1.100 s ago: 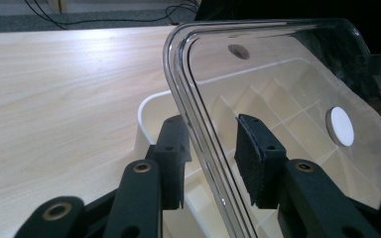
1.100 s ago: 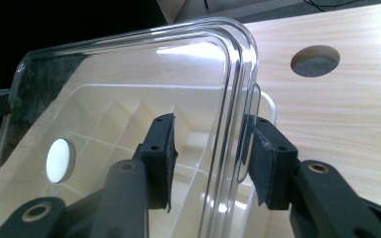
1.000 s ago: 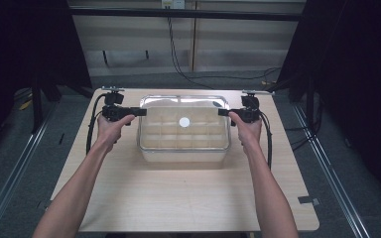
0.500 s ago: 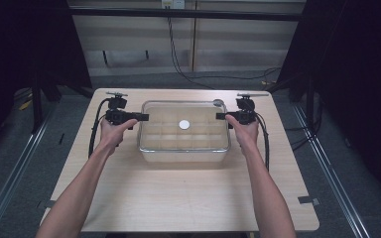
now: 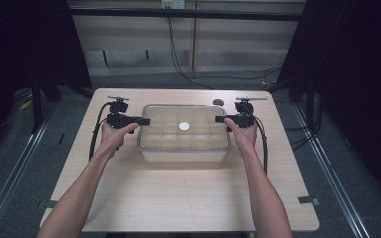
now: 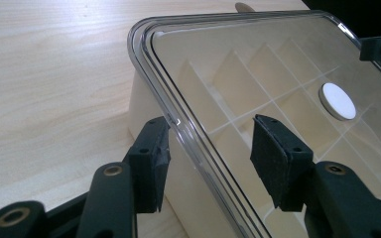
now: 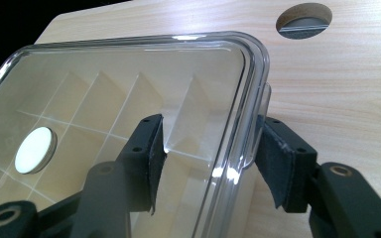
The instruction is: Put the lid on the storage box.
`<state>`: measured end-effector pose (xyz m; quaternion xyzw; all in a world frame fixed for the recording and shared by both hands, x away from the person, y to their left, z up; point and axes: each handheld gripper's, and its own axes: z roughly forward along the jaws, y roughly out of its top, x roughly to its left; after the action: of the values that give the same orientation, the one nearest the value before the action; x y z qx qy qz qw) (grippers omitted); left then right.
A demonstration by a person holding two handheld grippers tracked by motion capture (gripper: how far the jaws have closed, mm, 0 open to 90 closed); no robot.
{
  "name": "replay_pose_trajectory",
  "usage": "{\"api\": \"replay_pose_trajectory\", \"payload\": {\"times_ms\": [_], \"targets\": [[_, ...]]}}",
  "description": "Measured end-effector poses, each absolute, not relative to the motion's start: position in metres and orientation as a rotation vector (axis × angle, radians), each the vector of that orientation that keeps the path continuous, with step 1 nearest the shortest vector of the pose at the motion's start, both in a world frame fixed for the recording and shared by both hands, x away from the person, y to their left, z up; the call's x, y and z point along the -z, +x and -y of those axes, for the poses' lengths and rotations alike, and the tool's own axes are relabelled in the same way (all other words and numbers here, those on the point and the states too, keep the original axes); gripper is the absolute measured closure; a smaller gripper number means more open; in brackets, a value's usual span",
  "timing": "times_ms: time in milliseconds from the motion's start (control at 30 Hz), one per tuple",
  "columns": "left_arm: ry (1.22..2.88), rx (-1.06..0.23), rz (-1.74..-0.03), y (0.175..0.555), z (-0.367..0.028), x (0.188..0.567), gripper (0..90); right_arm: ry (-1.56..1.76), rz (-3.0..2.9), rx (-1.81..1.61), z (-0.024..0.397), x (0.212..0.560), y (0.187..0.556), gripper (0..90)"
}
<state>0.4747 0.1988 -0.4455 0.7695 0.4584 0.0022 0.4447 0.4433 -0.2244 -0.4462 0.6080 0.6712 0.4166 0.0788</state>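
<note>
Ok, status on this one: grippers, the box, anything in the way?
Left gripper and right gripper open, jaws just widening, each straddling an end rim. Clear lid seated on the divided box, flat on the table. Nothing in the way.

Your forearms (image 5: 87,191) run off the bottom edge of the high view. The box (image 6: 278,99) is cropped in both gripper views, and its compartments (perhaps empty) stay too hazy under the lid (image 7: 129,84) to tell.
</note>
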Motion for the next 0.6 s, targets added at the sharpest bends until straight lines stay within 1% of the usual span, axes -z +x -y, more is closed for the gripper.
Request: {"api": "replay_pose_trajectory", "payload": {"times_ms": [233,400,600], "targets": [[1.913,-0.033,-1.139,0.471,-0.198,0.445,47.2,1.802,-1.998,-1.198,0.222,0.445,0.441,47.2],[1.921,-0.046,-1.129,0.466,-0.202,0.444,49.5,1.789,-1.988,-1.213,0.223,0.447,0.437,47.2],[1.923,-0.070,-1.112,0.459,-0.204,0.441,40.8,1.757,-1.967,-1.275,0.230,0.441,0.429,43.2]]}}
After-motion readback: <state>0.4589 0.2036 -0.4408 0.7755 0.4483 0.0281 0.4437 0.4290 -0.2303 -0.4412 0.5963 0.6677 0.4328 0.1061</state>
